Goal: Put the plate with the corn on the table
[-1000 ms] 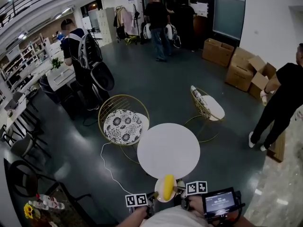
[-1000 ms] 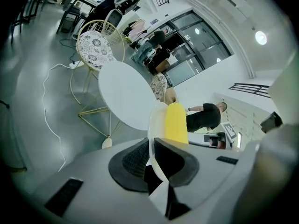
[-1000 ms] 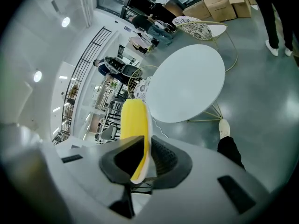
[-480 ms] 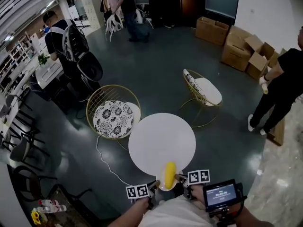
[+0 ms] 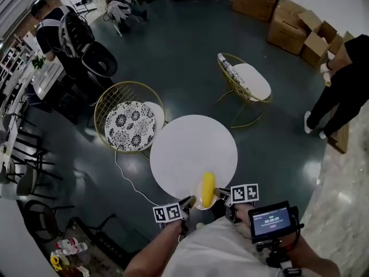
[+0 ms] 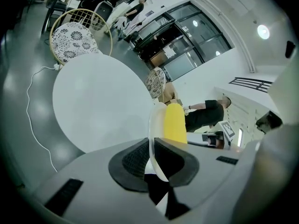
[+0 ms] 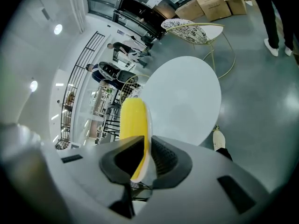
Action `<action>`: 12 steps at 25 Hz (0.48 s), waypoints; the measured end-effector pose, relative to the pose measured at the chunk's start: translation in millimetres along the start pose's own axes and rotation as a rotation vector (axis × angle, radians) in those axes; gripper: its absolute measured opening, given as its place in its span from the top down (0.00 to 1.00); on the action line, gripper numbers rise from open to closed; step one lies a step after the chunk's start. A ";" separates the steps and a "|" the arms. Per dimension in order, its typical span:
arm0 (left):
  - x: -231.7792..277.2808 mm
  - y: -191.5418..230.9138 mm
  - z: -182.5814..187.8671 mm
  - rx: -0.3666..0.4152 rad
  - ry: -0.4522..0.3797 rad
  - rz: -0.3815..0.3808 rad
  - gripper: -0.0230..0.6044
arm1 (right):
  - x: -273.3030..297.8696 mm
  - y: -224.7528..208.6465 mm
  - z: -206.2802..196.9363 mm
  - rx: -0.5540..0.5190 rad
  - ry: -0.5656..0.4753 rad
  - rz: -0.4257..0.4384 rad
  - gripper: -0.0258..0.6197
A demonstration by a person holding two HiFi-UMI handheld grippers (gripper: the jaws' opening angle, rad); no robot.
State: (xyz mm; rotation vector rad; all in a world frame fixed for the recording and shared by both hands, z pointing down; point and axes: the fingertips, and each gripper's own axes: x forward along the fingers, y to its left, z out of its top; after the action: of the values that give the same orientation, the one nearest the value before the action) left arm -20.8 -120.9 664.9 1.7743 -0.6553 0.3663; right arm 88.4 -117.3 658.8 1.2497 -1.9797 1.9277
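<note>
A pale plate [image 5: 200,202] carrying a yellow corn cob [image 5: 207,189] hangs over the near edge of the round white table [image 5: 190,146]. My left gripper [image 5: 187,203] is shut on the plate's left rim, and my right gripper [image 5: 223,196] is shut on its right rim. The left gripper view shows the plate [image 6: 152,120] edge-on between the pads of the left gripper [image 6: 152,153], the corn [image 6: 175,122] behind it and the table [image 6: 98,104] ahead. In the right gripper view the right gripper [image 7: 145,160] clamps the plate [image 7: 149,125] beside the corn [image 7: 133,120]. Whether the plate touches the tabletop is unclear.
Two gold wire chairs stand beyond the table, one with a patterned cushion [image 5: 130,123] at the left, one [image 5: 247,78] at the back right. A white cable [image 5: 124,175] runs over the dark floor. Cardboard boxes [image 5: 294,22] and a person [image 5: 346,97] are at the right.
The table has come closer and lower in the head view. The plate with the corn, held by both grippers, has moved forward from short of the table to over its near edge.
</note>
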 end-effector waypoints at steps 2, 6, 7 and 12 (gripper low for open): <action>7.7 2.0 3.3 -0.010 0.005 0.004 0.90 | 2.6 -6.2 6.3 0.003 0.010 -0.002 0.87; 26.8 5.2 17.6 -0.009 0.004 0.010 0.90 | 8.9 -17.9 26.9 -0.007 0.022 -0.004 0.87; 30.7 5.7 20.3 -0.008 0.004 0.013 0.90 | 10.4 -20.4 31.0 -0.009 0.026 -0.004 0.87; 48.7 5.2 28.7 -0.009 0.013 0.031 0.90 | 13.3 -35.3 45.0 -0.011 0.058 -0.014 0.87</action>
State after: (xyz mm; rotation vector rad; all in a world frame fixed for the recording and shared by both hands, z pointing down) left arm 12.4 -161.1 687.4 1.7538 -0.6752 0.3951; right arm 121.4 -157.7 685.8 1.1884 -1.9460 1.9215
